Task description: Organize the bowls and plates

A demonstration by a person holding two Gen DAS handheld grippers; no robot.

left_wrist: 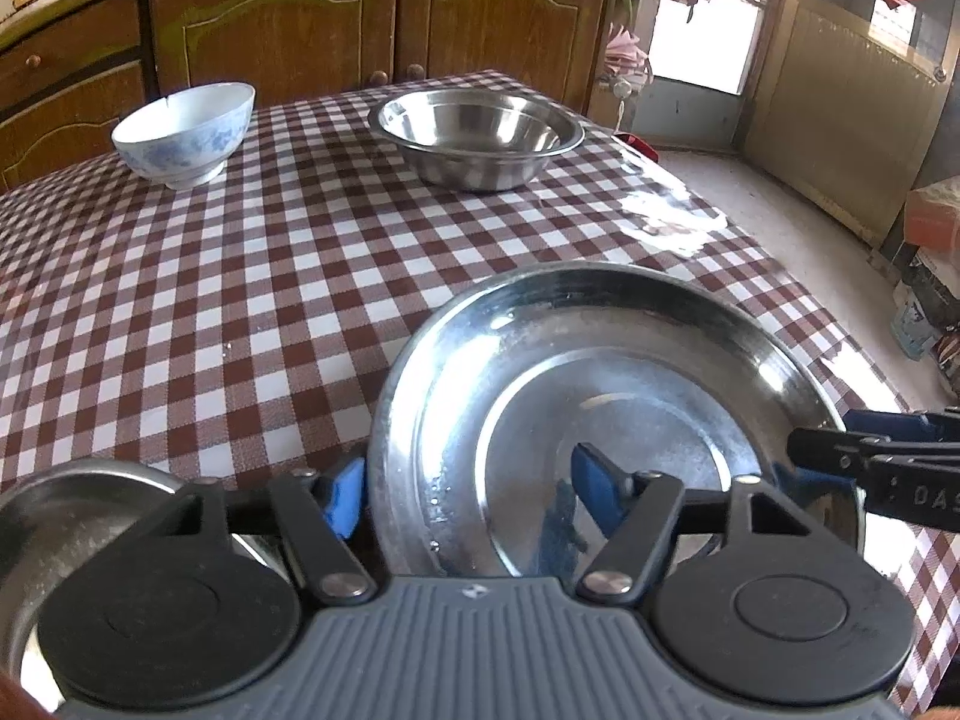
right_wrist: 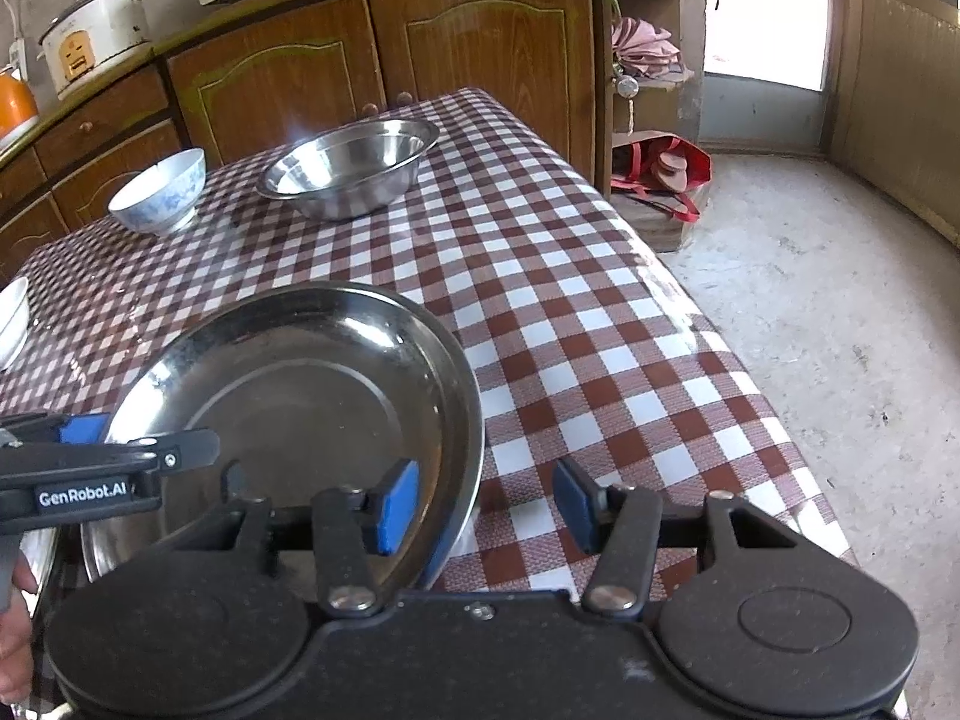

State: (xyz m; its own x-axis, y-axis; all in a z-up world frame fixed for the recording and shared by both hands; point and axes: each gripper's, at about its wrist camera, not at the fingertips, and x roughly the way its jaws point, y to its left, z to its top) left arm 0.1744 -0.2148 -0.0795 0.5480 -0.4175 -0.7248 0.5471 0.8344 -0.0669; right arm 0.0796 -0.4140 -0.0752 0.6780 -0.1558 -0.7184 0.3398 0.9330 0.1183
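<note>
The left tool (left_wrist: 465,495) straddles the near left rim of the steel plate (left_wrist: 600,408), one blue pad outside the rim and one over the dish; the pads stand apart and, as far as can be seen, do not yet press the metal. The right tool (right_wrist: 486,507) does the same on the plate's right rim, its pads likewise apart with the rim between them. Taking opposite edges suits a wide, shallow, slippery dish: two holds should keep it level when lifted.

The plate lies on the checked table (left_wrist: 210,300) at its near edge. Just left of it sits another steel dish (left_wrist: 72,516), partly hidden. Well beyond stand a blue-and-white bowl (left_wrist: 186,132) and a steel basin (left_wrist: 477,138), likely stacking partners.
</note>
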